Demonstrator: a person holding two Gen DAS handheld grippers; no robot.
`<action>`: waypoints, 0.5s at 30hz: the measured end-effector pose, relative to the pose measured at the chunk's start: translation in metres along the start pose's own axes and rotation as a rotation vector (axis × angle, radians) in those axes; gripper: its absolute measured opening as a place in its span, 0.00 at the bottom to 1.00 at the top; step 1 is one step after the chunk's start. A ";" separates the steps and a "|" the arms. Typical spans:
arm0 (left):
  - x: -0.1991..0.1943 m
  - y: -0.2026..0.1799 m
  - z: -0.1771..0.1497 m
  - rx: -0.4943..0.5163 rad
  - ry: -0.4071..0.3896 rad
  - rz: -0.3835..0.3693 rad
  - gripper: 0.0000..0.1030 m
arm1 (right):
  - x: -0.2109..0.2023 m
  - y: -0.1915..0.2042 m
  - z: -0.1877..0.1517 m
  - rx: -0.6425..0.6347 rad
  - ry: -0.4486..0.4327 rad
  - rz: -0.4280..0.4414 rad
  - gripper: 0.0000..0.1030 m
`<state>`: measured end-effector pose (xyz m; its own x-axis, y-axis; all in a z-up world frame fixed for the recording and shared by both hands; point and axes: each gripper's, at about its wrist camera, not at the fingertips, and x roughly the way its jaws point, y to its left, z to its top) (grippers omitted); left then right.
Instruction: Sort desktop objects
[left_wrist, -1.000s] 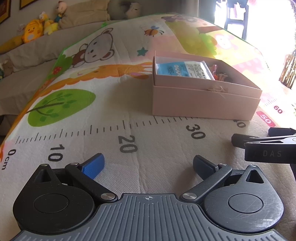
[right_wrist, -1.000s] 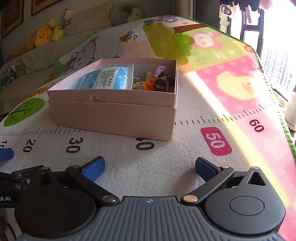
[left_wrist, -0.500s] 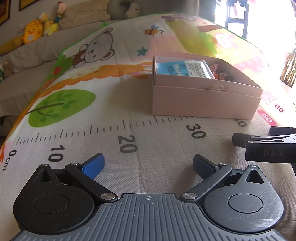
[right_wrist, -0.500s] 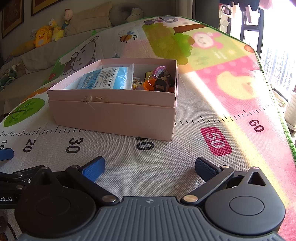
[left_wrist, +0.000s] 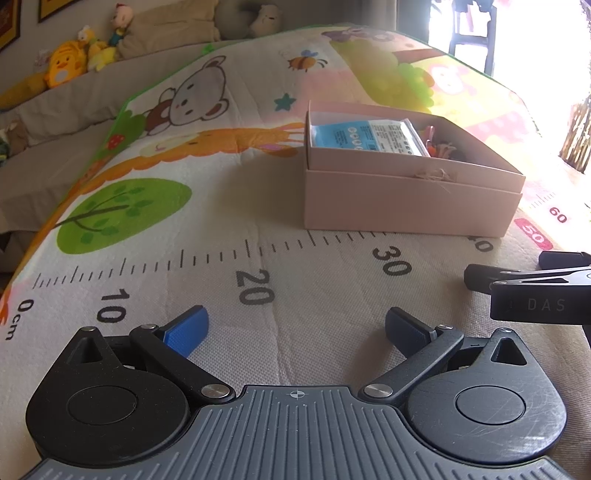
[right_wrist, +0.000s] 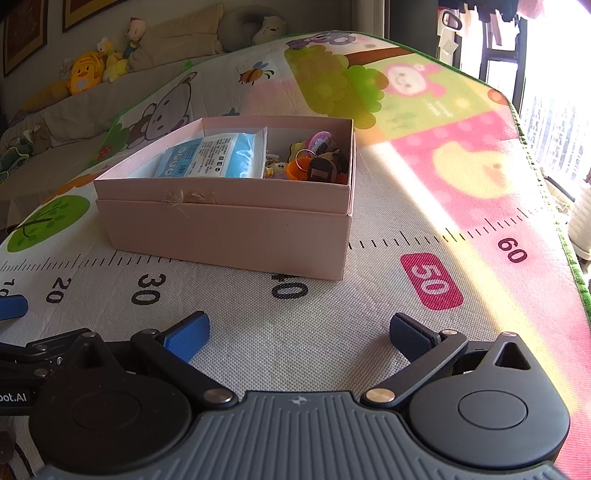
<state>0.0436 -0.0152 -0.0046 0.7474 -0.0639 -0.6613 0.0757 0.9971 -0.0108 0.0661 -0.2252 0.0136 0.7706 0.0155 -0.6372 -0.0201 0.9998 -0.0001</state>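
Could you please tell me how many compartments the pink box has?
2. The left compartment of the pink box holds a blue packet; the right compartment holds keychains and trinkets.

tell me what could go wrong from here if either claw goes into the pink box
1. The orange ring and keychain trinkets lie tangled in the right compartment of the pink cardboard box; pinching one may drag others out.
2. The blue plastic packet fills the left compartment snugly, so fingers may push the thin wall rather than grip it.
3. The open left claw and open right claw sit close together; reaching at once risks a collision.
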 end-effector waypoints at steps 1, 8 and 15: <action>0.000 0.000 0.000 0.001 0.000 0.001 1.00 | 0.000 0.000 0.000 0.001 0.000 0.000 1.00; -0.001 -0.001 -0.001 0.000 0.000 -0.001 1.00 | 0.000 0.000 0.000 0.001 0.001 0.000 1.00; 0.000 0.000 0.000 0.002 0.001 0.003 1.00 | 0.000 0.000 0.000 0.001 0.000 0.000 1.00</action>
<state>0.0433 -0.0154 -0.0046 0.7471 -0.0606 -0.6619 0.0749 0.9972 -0.0068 0.0657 -0.2255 0.0138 0.7703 0.0160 -0.6375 -0.0196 0.9998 0.0013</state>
